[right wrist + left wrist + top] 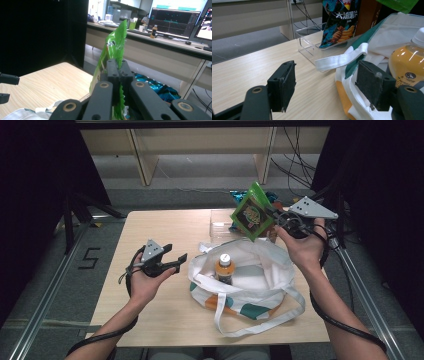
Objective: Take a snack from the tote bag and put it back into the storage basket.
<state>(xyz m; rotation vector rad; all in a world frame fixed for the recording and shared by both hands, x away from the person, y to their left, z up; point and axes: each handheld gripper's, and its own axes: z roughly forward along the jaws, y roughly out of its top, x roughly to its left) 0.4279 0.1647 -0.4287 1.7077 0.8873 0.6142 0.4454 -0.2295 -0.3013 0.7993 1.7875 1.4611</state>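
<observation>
Clamped on the edge of a green snack bag (251, 213), the right gripper (276, 218) holds it in the air at about one o'clock from the white tote bag (260, 270), above the tote's far rim. In the right gripper view the two black jaws are pressed together on the bag's crimped green seam (117, 45), so the grip looks firm but sits on a thin edge.

The packing seems partly done, in my judgement: an orange drink bottle (225, 267) with a white cap already stands inside the open tote, the green bag is lifted but not yet lowered in, and more snacks wait at twelve o'clock beyond the tote.

The green bag is glossy and flat, with a round dark and yellow picture on its face, and it hangs tilted with one corner pointing down toward the tote's mouth. It looks light and crinkly.

The tote is white with green and orange patches, its straps (235, 320) spilling toward six o'clock. A dark blue chip bag (340, 22) stands in a clear plastic tray (308, 46) beyond it.

At nine o'clock from the tote, the left gripper (172, 260) hovers above the wooden table (150, 225), jaws apart and holding nothing, aimed at the tote's near strap.
</observation>
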